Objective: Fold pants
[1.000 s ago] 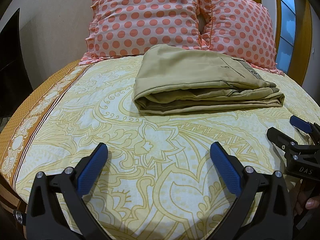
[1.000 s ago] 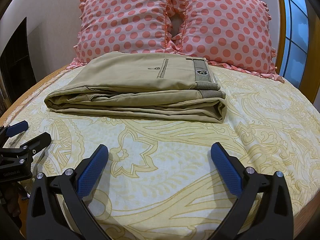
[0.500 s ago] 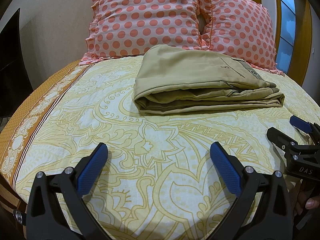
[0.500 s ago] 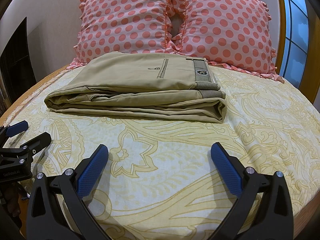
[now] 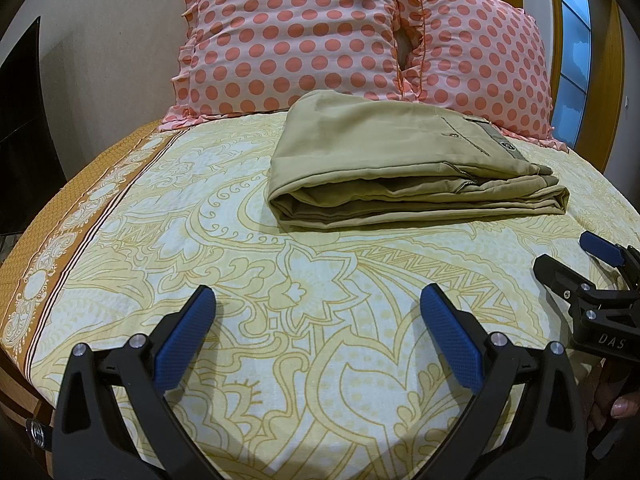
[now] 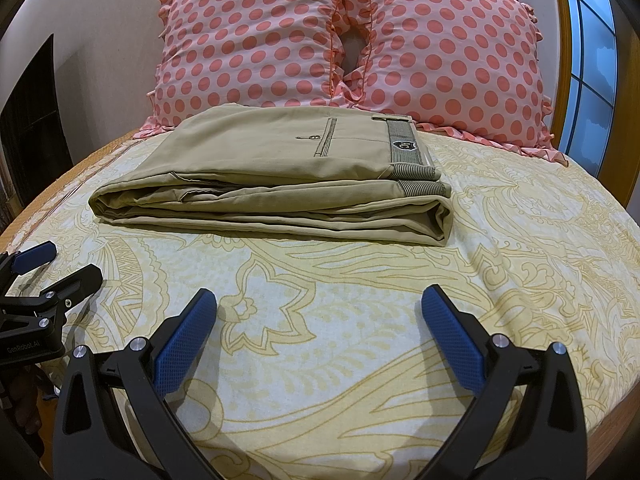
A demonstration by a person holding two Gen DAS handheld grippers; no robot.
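Observation:
The khaki pants (image 5: 400, 168) lie folded in a neat stack on the yellow patterned bed, in front of the pillows; in the right wrist view the pants (image 6: 280, 176) show a striped waistband with a dark badge at their right end. My left gripper (image 5: 318, 312) is open and empty, above the sheet well short of the pants. My right gripper (image 6: 318, 312) is open and empty, also short of the pants. The right gripper shows at the right edge of the left wrist view (image 5: 576, 256); the left gripper shows at the left edge of the right wrist view (image 6: 60, 264).
Two pink polka-dot pillows (image 5: 296, 36) (image 6: 448, 52) lean against the wall behind the pants. The bed sheet (image 5: 304, 264) has an orange border on the left. A wooden-framed window (image 6: 588, 60) is at the right, a dark panel (image 5: 20, 128) at the left.

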